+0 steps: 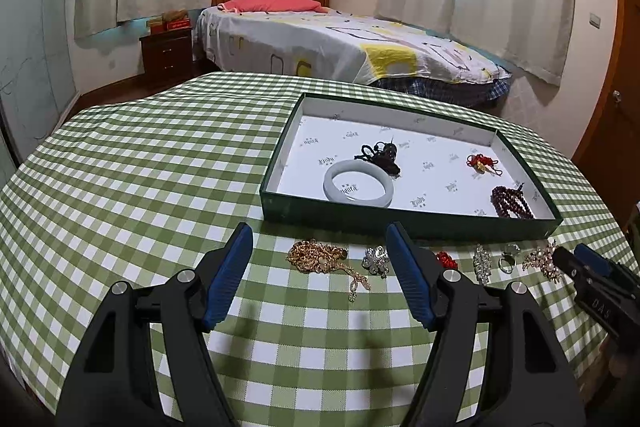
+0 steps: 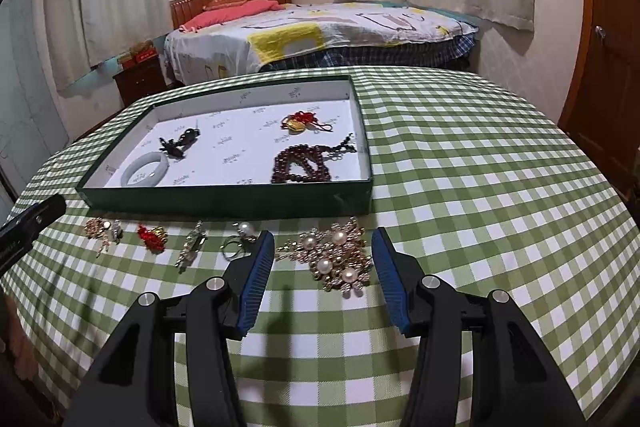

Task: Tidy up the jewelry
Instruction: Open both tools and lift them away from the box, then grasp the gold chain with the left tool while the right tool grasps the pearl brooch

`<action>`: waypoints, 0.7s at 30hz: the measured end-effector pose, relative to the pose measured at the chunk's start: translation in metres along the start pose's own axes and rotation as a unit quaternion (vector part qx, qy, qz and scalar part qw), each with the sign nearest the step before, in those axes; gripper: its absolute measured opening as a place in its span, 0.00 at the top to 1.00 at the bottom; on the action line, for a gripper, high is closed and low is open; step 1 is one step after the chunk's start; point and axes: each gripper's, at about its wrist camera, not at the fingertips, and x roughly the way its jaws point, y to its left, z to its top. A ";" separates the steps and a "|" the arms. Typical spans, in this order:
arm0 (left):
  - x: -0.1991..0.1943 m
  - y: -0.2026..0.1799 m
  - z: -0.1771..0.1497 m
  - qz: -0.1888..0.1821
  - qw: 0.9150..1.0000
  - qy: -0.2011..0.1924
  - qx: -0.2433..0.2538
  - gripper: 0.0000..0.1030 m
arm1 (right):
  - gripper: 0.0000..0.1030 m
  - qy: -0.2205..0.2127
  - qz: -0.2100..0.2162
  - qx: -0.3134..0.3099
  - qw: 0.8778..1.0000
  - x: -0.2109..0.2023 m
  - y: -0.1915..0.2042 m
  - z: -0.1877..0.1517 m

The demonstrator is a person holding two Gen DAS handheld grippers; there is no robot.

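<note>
Two claws, left (image 1: 320,275) and right (image 2: 323,277), both released, four pieces in one shallow green cardboard tray (image 2: 224,197), six glittery pieces along tabletop's (image 2: 480,187) near edge.

The left gripper (image 1: 320,267) hangs with jaws apart over the checked tablecloth (image 1: 140,187), a gold chain (image 1: 316,259) and a silver brooch (image 1: 376,261) lying between its fingers. Behind sits the green tray (image 1: 400,223) holding a white bangle (image 1: 358,185), dark red beads (image 1: 514,203) and what may be a black tassel (image 1: 380,157). The right gripper (image 1: 576,259) enters at right.
</note>
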 end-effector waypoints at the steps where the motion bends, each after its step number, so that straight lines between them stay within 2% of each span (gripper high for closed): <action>1: 0.001 -0.001 0.000 0.000 1.000 0.000 0.001 0.34 | 0.51 0.004 -0.002 0.002 1.000 0.002 -0.001 0.002; 6: 0.004 -0.002 -0.003 0.000 1.000 0.005 0.003 0.34 | 0.51 0.040 -0.002 0.017 0.999 0.016 -0.007 0.005; 17: 0.012 0.004 -0.003 0.005 1.000 0.016 -0.006 0.34 | 0.51 0.080 -0.013 0.007 0.997 0.036 -0.004 0.013; 21: 0.014 0.006 -0.004 0.005 1.000 0.020 -0.007 0.34 | 0.40 0.094 -0.014 0.000 0.995 0.043 -0.003 0.014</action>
